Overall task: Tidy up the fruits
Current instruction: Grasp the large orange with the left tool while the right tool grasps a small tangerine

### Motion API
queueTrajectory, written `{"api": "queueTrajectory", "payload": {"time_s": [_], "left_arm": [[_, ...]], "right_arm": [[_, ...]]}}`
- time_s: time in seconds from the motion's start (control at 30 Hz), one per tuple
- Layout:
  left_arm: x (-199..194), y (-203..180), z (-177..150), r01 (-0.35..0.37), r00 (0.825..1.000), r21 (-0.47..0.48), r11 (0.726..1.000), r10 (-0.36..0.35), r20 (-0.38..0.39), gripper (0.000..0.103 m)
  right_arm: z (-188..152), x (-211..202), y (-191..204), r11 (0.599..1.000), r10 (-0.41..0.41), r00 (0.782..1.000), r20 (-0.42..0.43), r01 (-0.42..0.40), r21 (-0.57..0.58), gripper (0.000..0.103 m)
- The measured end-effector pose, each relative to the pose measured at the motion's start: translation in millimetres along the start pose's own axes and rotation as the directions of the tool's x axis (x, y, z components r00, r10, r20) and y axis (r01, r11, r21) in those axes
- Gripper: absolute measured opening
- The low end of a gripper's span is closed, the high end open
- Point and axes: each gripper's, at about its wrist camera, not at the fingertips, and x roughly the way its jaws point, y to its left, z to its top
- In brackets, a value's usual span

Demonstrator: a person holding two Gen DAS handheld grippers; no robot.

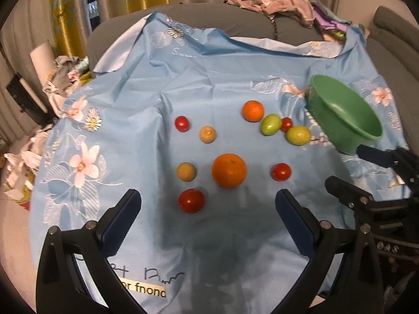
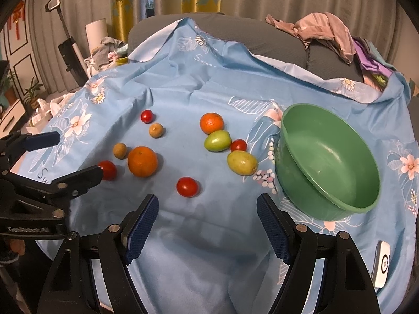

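Note:
Loose fruit lies on a blue floral cloth (image 1: pixel 162 83). A large orange (image 1: pixel 229 170) sits just beyond my open left gripper (image 1: pixel 208 204), with a red tomato (image 1: pixel 191 200) near its left finger. Farther off are a smaller orange (image 1: pixel 253 110), two green fruits (image 1: pixel 271 124), two tan round fruits (image 1: pixel 207 134) and other tomatoes. An empty green bowl (image 2: pixel 327 157) stands at the right. My right gripper (image 2: pixel 207 206) is open above the cloth, a tomato (image 2: pixel 186 187) just ahead of it. Each gripper shows in the other's view: right gripper (image 1: pixel 351 168), left gripper (image 2: pixel 65 155).
The cloth drapes over a grey sofa (image 1: pixel 204 15) with a heap of clothes (image 1: pixel 285 2) on its back. A small white device (image 2: pixel 382 267) lies on the cloth near the right edge. An upright vacuum (image 2: pixel 68 44) and laundry stand at the left.

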Motion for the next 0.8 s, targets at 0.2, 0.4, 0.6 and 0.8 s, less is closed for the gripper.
{"api": "queueTrajectory", "payload": {"time_s": [0.2, 0.4, 0.6, 0.8], "left_arm": [[5.5, 6.0, -11.5, 0.083, 0.997, 0.015, 0.996, -0.083, -0.003, 0.102], [16.1, 10.6, -14.2, 0.164, 0.986, -0.019, 0.986, -0.164, -0.003, 0.099], [35.7, 1.7, -0.8, 0.188, 0.982, -0.002, 0.982, -0.188, -0.023, 0.081], [66.2, -14.1, 14.2, 0.166, 0.984, 0.067, 0.984, -0.161, -0.075, 0.059]], "right_arm": [[-15.9, 12.7, -9.1, 0.993, 0.119, 0.993, -0.002, -0.119, 0.009, 0.078], [-20.6, 26.9, -5.7, 0.984, 0.18, 0.984, 0.004, -0.18, -0.007, 0.078], [-13.6, 32.2, -15.3, 0.971, 0.238, 0.969, 0.059, -0.239, 0.013, 0.078], [-11.5, 37.3, -26.4, 0.961, 0.267, 0.958, 0.103, -0.273, 0.044, 0.078]]}}
